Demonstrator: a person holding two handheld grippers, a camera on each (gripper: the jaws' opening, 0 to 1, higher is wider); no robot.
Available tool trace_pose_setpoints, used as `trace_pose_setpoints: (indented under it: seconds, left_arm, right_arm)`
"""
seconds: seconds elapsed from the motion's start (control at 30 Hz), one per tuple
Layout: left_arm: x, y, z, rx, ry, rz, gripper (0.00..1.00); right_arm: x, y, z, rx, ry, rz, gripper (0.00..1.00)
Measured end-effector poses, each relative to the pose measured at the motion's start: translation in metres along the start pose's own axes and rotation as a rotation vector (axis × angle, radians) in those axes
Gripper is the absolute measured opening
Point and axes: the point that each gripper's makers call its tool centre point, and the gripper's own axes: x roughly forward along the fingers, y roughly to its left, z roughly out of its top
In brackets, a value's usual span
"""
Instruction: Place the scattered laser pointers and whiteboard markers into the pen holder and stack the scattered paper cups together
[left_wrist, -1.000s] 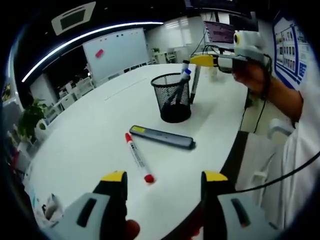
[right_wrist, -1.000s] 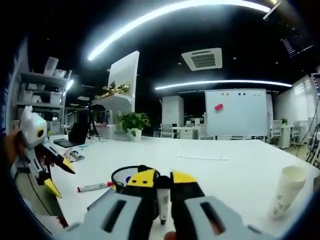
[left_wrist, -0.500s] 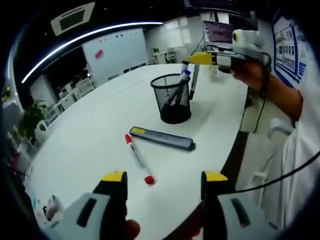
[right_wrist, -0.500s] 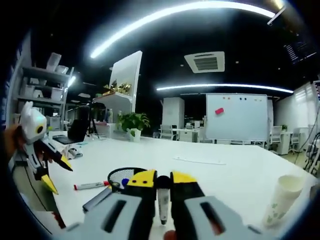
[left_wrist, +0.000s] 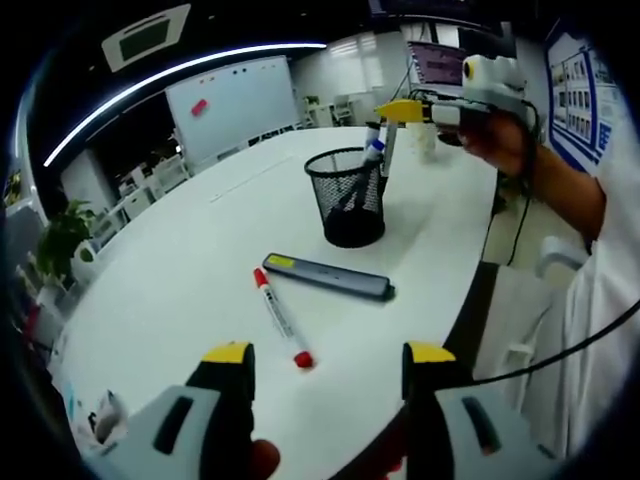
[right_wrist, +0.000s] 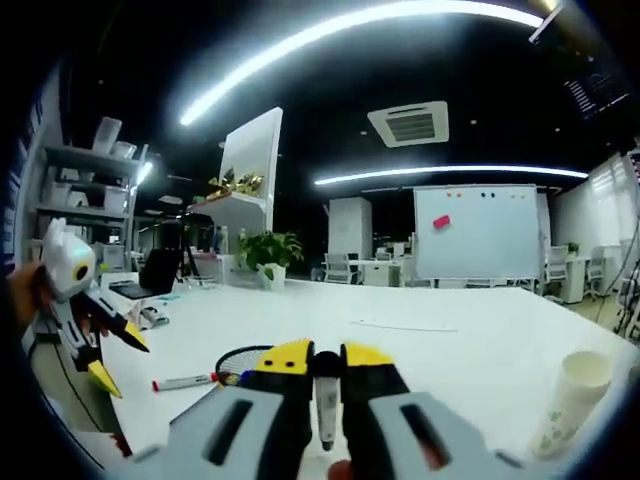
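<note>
In the right gripper view, the pen holder sits mostly hidden behind the right hand-held gripper.

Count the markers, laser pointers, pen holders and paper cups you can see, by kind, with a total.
Whiteboard markers: 3 (red-capped marker, blue-capped marker, held marker)
Laser pointer: 1
Pen holder: 1
Paper cup stack: 1
Total: 6

On the table, marker beside laser pointer, holder seemingly behind.

right gripper shifted left toward upper centre of left gripper view, its clamped marker now over the pen holder rim
</note>
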Motion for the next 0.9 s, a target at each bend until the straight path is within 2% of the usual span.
trace_pose_setpoints:
  seconds: [0.4,0.57,0.9]
  left_arm:
    - [0.001,-0.001,0.000,-0.002,-0.004,-0.004,0.59]
    - [-0.003,0.006,-0.001,-0.012,-0.002,0.016,0.60]
    - [0.000,0.002,-0.003,-0.021,-0.002,0.007,0.60]
  right_arm:
    - [-0.001,-0.006,0.010,0.003,-0.010,-0.004,0.11]
    - [0.000,-0.011,0.016,-0.002,-0.020,-0.011,0.11]
    - [0.004,-0.016,0.027,-0.028,-0.033,-0.011,0.11]
